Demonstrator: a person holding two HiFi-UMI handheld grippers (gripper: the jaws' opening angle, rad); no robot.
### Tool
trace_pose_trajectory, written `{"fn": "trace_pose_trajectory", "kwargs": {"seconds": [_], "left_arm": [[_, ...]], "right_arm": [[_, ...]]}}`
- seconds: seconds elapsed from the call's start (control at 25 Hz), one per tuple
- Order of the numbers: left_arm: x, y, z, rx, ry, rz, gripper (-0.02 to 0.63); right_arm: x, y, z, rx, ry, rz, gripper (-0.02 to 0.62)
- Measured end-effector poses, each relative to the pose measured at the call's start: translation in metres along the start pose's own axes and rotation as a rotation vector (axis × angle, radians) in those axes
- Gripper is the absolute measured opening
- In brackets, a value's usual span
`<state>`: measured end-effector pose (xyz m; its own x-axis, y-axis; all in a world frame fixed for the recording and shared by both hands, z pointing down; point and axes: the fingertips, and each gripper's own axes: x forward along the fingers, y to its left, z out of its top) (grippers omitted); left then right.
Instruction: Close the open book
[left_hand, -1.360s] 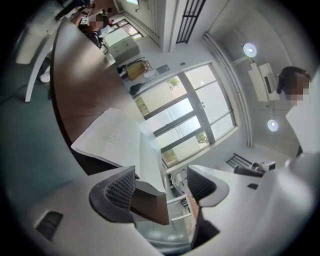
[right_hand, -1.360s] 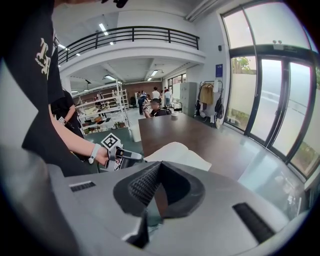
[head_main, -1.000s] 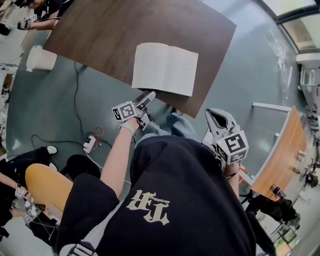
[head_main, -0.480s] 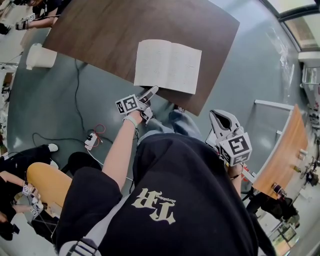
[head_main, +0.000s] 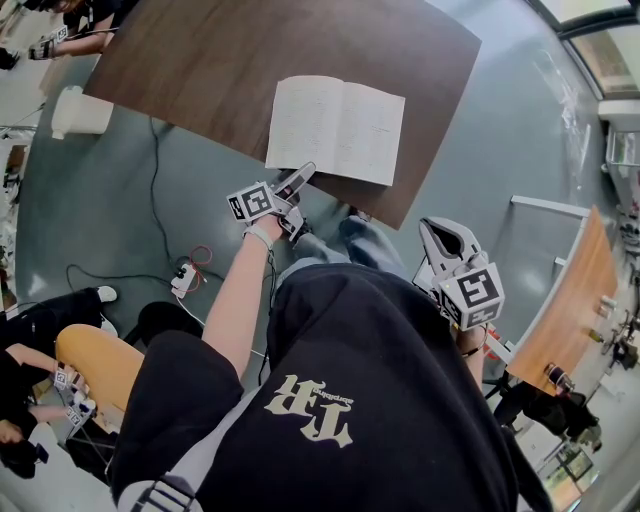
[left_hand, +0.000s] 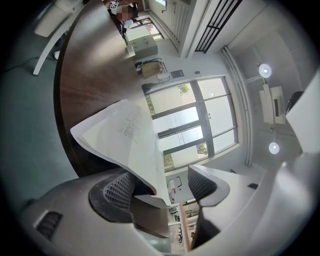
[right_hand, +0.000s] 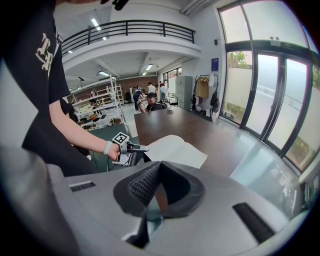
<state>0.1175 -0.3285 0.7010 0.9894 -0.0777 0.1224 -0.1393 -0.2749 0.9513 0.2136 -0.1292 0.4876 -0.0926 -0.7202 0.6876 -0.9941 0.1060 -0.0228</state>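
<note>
Barely begun. On the dark tabletop (head_main: 200, 70), near its front edge: the book (head_main: 335, 128), spread open, yet to be folded shut. At its near left corner: the left claw (head_main: 297, 182), jaws apart around a raised page edge, not pinching it. Low and well apart from the book: the right claw (head_main: 440, 240), closed on nothing. Raised page visible only in the left gripper view; flat-looking in the head view.

There's one open book (head_main: 336, 130), one dark table (head_main: 200, 70), one paler wooden table (head_main: 565, 310), and two grippers in all: one left gripper (head_main: 299, 180), one right gripper (head_main: 440, 232).
</note>
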Motion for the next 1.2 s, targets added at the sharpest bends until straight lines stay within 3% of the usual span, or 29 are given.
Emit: {"fn": "trace_pose_trajectory", "kwargs": {"seconds": [0.2, 0.48, 0.92, 1.2], "left_arm": [[-0.004, -0.009, 0.014, 0.016, -0.030, -0.019, 0.322], [-0.004, -0.024, 0.015, 0.065, 0.006, -0.047, 0.322], [0.010, -0.059, -0.001, 0.297, 0.151, -0.050, 0.322], [0.022, -0.074, -0.016, 0.385, 0.240, -0.066, 0.322]], "right_arm": [[0.000, 0.000, -0.001, 0.005, 0.002, -0.002, -0.011], [0.001, 0.000, -0.003, 0.002, 0.001, 0.001, -0.011], [-0.002, -0.001, -0.008, 0.020, -0.011, -0.003, -0.011], [-0.009, -0.002, -0.016, 0.041, -0.021, -0.015, -0.011]]}}
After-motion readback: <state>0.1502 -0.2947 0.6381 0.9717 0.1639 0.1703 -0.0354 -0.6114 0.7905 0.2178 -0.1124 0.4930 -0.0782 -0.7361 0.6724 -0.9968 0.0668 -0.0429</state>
